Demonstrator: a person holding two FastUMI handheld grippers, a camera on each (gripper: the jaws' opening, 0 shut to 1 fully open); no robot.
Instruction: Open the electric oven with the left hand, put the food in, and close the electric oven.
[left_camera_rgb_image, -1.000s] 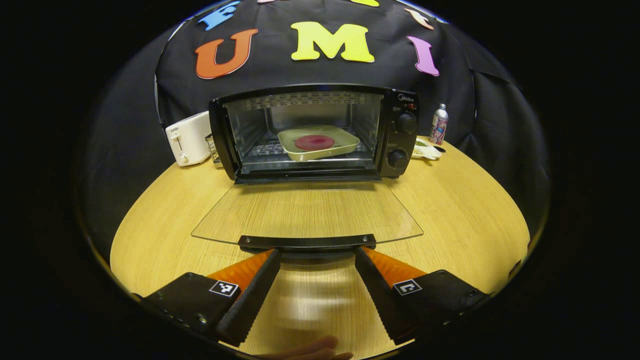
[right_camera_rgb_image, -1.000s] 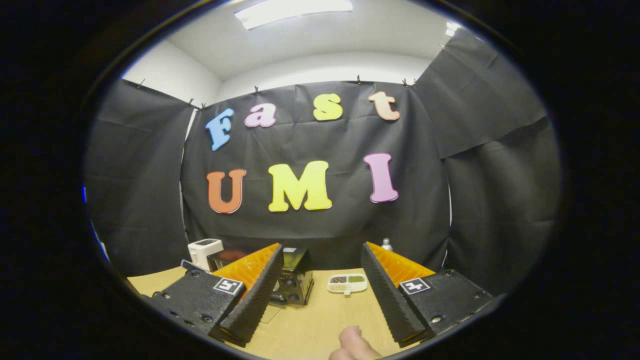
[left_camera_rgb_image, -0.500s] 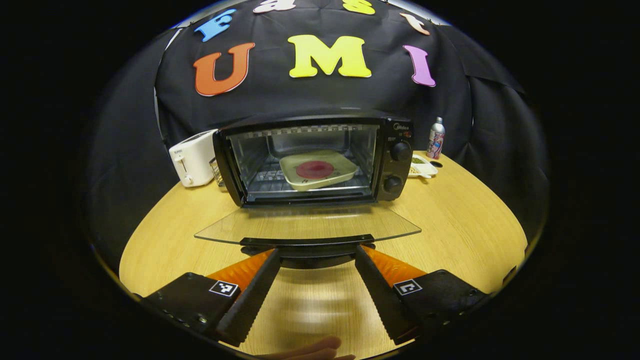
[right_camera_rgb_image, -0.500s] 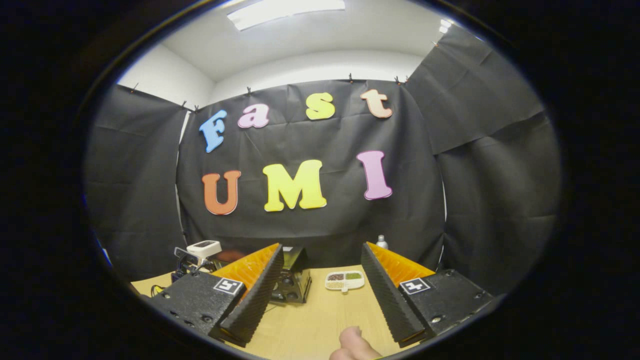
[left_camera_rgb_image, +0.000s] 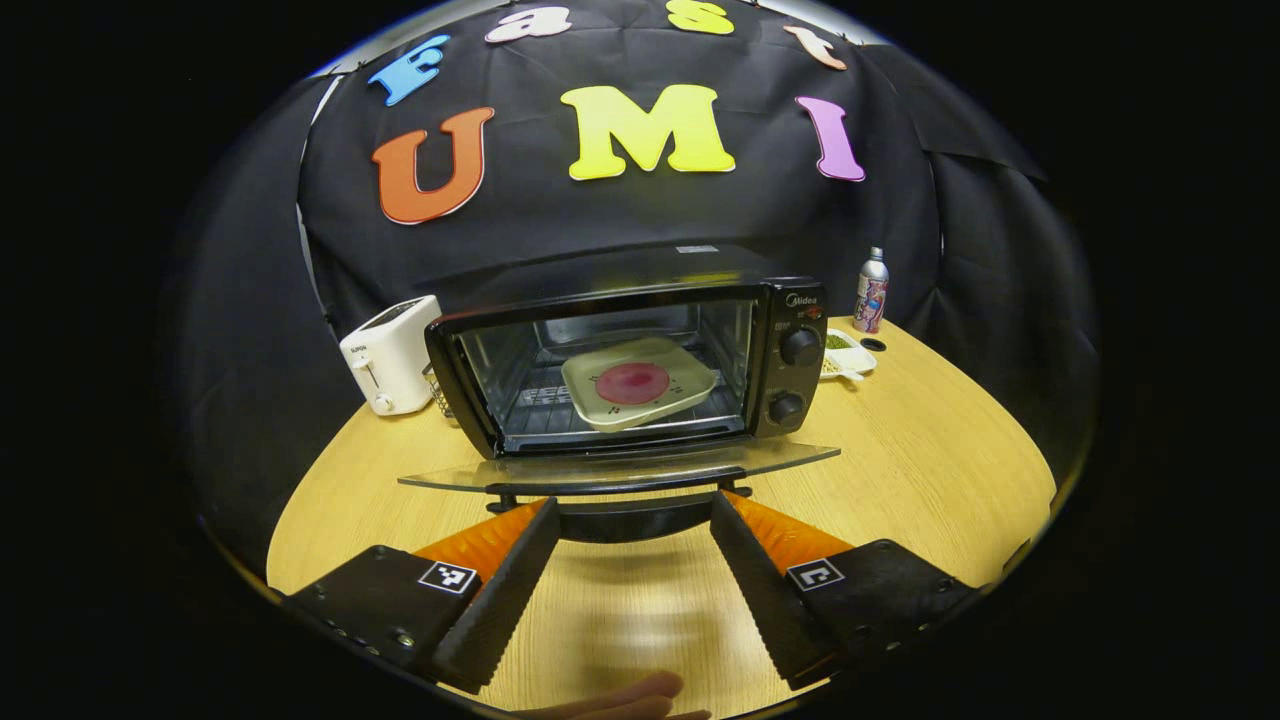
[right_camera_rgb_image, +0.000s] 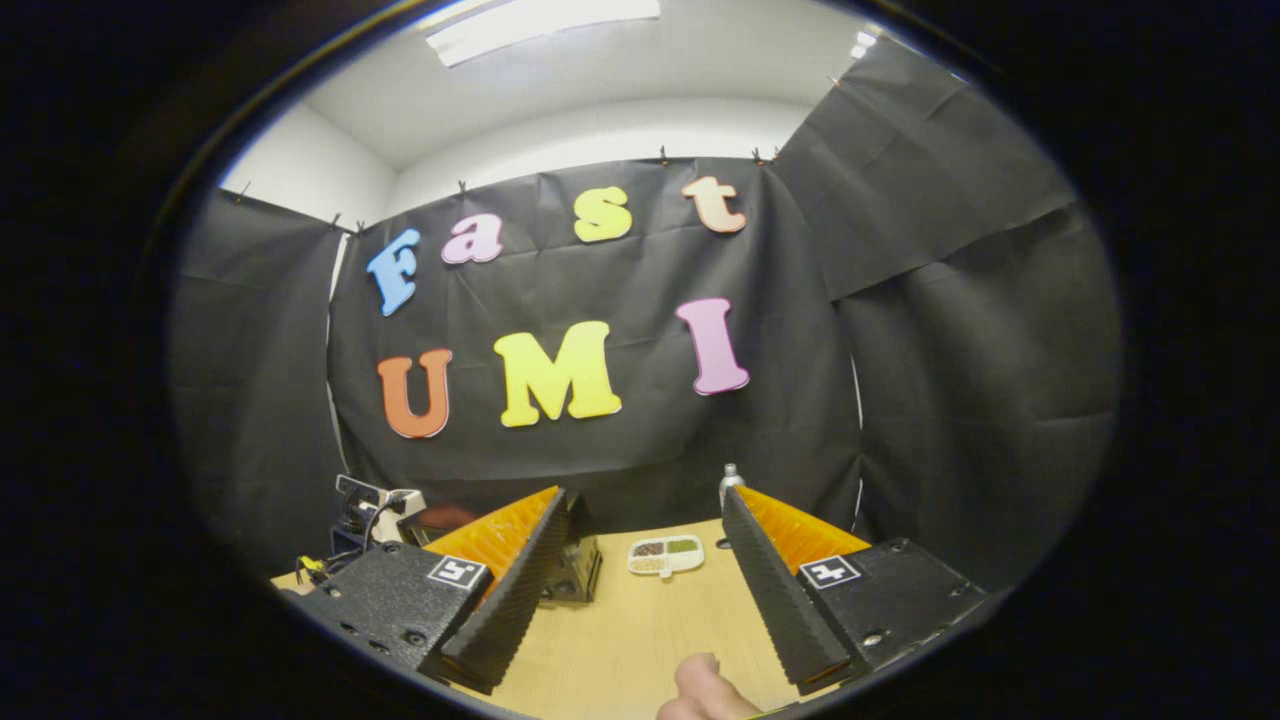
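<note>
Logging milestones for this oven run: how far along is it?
Done: the plate of food sits on the rack inside the electric oven.
In hand: the left gripper is open under the handle of the glass door, which is near level.
Left: swing the door shut. The right gripper is open, holding nothing.

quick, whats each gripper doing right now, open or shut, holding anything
left gripper: open, fingers either side of the oven door handle, not clamped on it.
right gripper: open, holding nothing, raised above the table.
</note>
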